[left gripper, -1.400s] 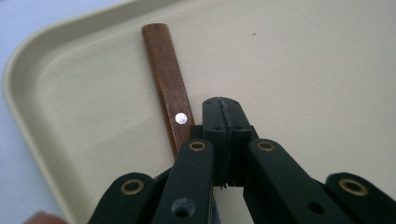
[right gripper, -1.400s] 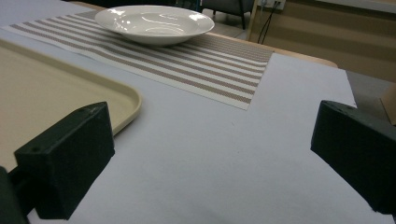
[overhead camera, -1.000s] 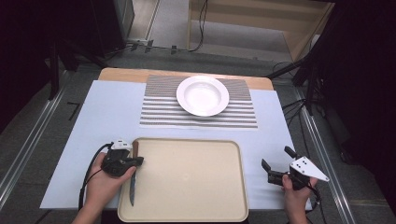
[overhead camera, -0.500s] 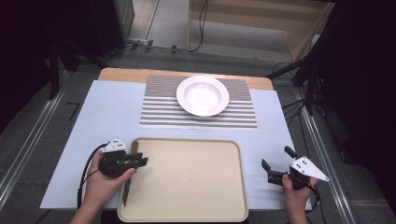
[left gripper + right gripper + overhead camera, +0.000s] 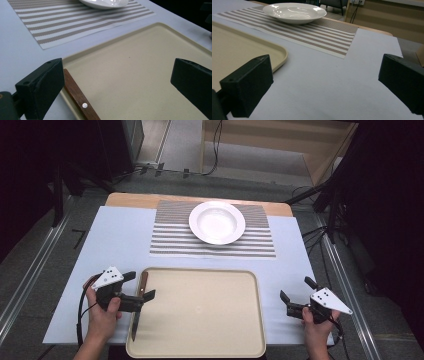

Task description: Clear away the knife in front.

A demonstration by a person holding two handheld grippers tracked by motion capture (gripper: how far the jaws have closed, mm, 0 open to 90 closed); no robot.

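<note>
**Knife on the tray's edge, pick-up not yet made**

While the left gripper [image 5: 137, 297] hovers at the left rim of the beige rectangular plastic tray [image 5: 200, 340], its two black jaws stand wide apart and hold nothing. Just below them lies the wooden-handled knife with a dark blade [image 5: 138, 306], stretched along the tray's left edge with the handle towards the far side and the tip towards the person. From the left gripper view, the brown riveted handle [image 5: 78, 97] passes close beside the left-hand jaw, apparently untouched, resting on the tray's lip.

As I judge it, the work is at its start: the knife has not been gripped or lifted, and the jaws would have to come down and close around the handle. Beyond the tray, the round white ceramic bowl [image 5: 217, 222] sits on the grey-and-white striped placemat [image 5: 170, 237], with no cutlery beside it.

Off to the tray's right, the right gripper [image 5: 295, 302] waits over the pale blue-white table covering [image 5: 332, 82], jaws spread wide and empty.
</note>
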